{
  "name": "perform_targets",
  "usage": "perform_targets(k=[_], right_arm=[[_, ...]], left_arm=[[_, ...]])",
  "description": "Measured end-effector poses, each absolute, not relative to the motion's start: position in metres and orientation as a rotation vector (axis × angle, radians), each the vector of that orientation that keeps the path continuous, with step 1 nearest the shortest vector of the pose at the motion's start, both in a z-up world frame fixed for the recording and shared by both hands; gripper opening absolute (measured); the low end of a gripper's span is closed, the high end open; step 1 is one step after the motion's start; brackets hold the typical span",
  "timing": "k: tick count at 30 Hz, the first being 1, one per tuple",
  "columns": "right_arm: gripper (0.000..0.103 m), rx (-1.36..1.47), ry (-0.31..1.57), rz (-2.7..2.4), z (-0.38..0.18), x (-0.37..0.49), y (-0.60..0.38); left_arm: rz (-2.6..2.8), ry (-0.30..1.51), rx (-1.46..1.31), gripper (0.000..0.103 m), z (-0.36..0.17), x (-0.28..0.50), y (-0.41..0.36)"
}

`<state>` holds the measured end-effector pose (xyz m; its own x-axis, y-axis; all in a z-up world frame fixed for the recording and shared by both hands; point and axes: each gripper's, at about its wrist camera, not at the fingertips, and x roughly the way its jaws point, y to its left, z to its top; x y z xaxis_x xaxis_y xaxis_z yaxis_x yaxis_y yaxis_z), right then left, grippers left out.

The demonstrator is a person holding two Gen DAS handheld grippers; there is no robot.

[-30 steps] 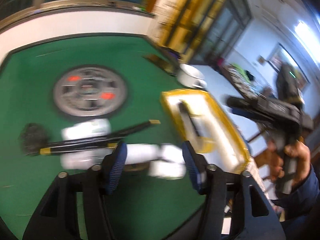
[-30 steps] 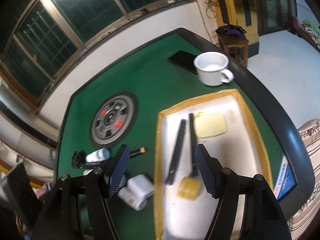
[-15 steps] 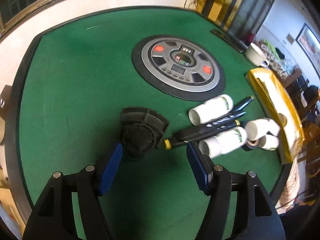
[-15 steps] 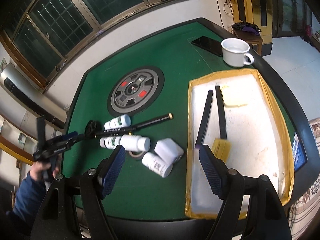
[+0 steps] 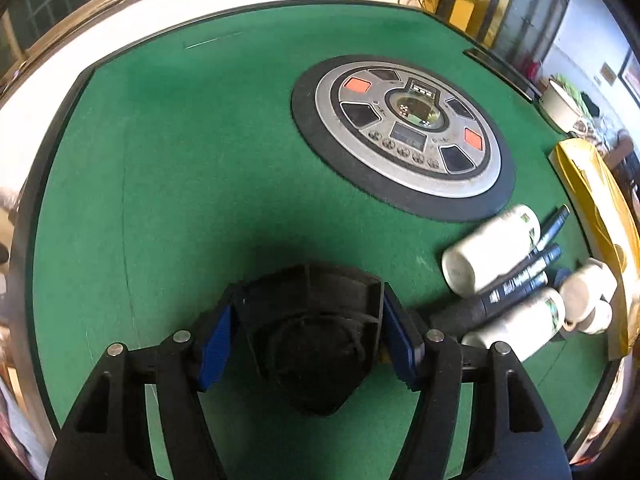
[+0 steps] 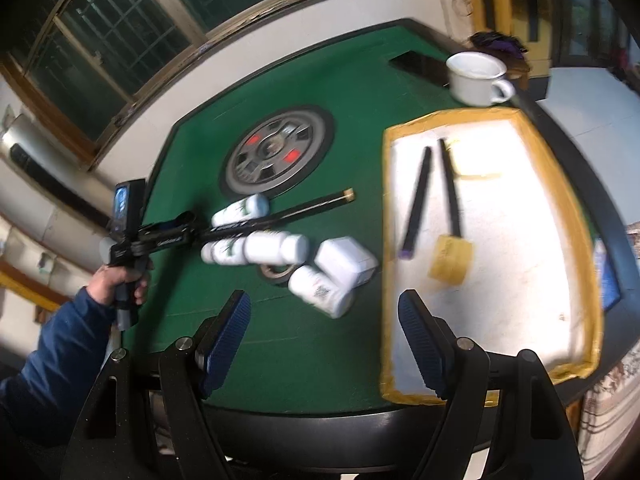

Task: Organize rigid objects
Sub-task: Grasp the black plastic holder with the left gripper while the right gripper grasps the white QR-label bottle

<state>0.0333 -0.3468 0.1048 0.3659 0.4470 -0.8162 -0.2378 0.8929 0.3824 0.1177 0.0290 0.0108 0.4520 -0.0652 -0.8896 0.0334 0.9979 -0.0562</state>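
Observation:
My left gripper (image 5: pixel 308 320) points down over a black ribbed fan-shaped object (image 5: pixel 316 364) on the green table (image 5: pixel 180 184). Its blue pads (image 5: pixel 216 344) sit close on both sides of the object; no squeeze shows. To the right lie white bottles (image 5: pixel 492 256) and black markers (image 5: pixel 516 284). In the right wrist view my right gripper (image 6: pixel 322 296) hangs open over the table's near edge, holding nothing. Beyond it lie a white bottle (image 6: pixel 316 290), a white box (image 6: pixel 346 260), a tape roll (image 6: pixel 276 272) and a long black stick (image 6: pixel 312 208). The left gripper (image 6: pixel 176 232) shows at the left.
A yellow-rimmed white tray (image 6: pixel 386 240) on the right holds two black sticks (image 6: pixel 416 200) and a yellow card (image 6: pixel 450 260). A white mug (image 6: pixel 476 78) and a dark phone (image 6: pixel 420 66) sit at the far edge. A round grey control panel (image 5: pixel 404 132) fills the table's centre.
My left gripper swung from the tray side to the table's left and sank until the black object lies between its pads. My right gripper drew back toward the near edge, jaws a little wider.

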Motion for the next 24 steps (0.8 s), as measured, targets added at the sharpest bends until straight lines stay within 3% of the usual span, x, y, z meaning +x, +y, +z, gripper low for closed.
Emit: perform_targets(k=[11,13,15,22,24], right_arm=[[0.067,-0.142,1.204,0.559,0.05,0.058,-0.281],[0.063,-0.19,1.219,0.586,0.043,0.066,-0.274],[0.05,-0.226,1.231,0.614,0.038,0.073,-0.266],[0.047,-0.389,1.3,0.604,0.012,0.085,-0.248],[0.03,-0.424,1.31,0.602,0.008,0.079,-0.245]], left_arm=[[-0.013,1.109,-0.101,0.065,0.012,0.008,0.015],[-0.01,1.11,-0.114,0.065,0.012,-0.001,0.009],[-0.019,1.113,-0.117,0.065,0.013,-0.011,0.001],[-0.007,1.115,-0.07,0.065,0.013,-0.018,-0.013],[-0.01,1.114,-0.058,0.065,0.012,-0.016,-0.013]])
